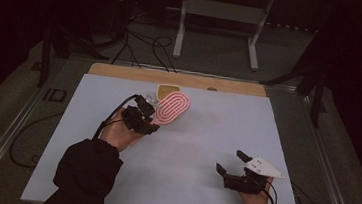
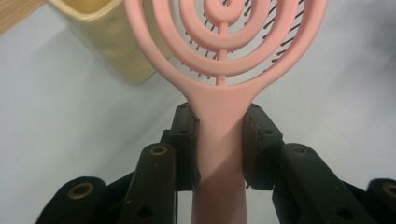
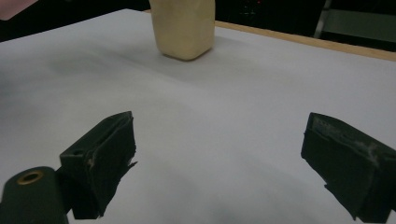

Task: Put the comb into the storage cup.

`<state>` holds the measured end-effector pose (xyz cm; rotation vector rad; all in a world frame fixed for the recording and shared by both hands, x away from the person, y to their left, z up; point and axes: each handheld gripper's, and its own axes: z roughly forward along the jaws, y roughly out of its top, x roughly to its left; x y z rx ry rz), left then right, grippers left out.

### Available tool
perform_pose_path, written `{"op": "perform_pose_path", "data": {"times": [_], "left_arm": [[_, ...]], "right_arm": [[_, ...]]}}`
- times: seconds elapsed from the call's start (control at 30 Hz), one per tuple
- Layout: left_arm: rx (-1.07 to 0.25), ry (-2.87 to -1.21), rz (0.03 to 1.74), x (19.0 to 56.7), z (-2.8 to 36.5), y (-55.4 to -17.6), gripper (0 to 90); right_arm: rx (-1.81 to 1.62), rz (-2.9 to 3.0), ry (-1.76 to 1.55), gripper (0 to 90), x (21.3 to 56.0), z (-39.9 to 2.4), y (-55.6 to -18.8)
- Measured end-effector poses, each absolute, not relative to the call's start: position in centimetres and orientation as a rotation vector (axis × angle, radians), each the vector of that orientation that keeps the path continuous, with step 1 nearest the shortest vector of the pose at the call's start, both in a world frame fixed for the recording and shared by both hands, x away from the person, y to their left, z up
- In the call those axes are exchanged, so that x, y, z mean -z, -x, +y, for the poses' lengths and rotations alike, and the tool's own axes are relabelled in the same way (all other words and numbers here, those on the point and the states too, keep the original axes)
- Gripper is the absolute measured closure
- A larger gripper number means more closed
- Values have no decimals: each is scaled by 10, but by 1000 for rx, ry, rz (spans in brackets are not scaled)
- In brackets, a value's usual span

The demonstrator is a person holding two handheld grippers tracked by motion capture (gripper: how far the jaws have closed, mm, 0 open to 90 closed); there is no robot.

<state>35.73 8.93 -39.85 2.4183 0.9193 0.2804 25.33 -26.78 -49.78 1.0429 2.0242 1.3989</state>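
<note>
The left hand-held gripper (image 2: 219,140) is clamped on the handle of the pink hairbrush (image 1: 172,107), its head just beside the yellow cup (image 3: 183,28); the right hand-held gripper (image 1: 231,162) rests apart, jaws spread, over the tabletop (image 1: 189,148).

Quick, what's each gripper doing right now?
Left gripper: closed on the pink hairbrush handle.
Right gripper: open, holding nothing.

I see pale surface (image 1: 179,147) with wooden strip (image 1: 121,71) along far edge. Beyond it, grey floor (image 1: 214,50), black cables (image 1: 144,45), white metal frame (image 1: 223,10). Surroundings dark.
</note>
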Motion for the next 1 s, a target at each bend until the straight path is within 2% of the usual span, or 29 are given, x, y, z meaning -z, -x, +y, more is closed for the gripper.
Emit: {"op": "perform_pose_path", "data": {"times": [1.0], "left_arm": [[-224,-2413,840,418,50,-350,699]], "right_arm": [[-1403,2048,-1038,96,499,-266,-254]]}}
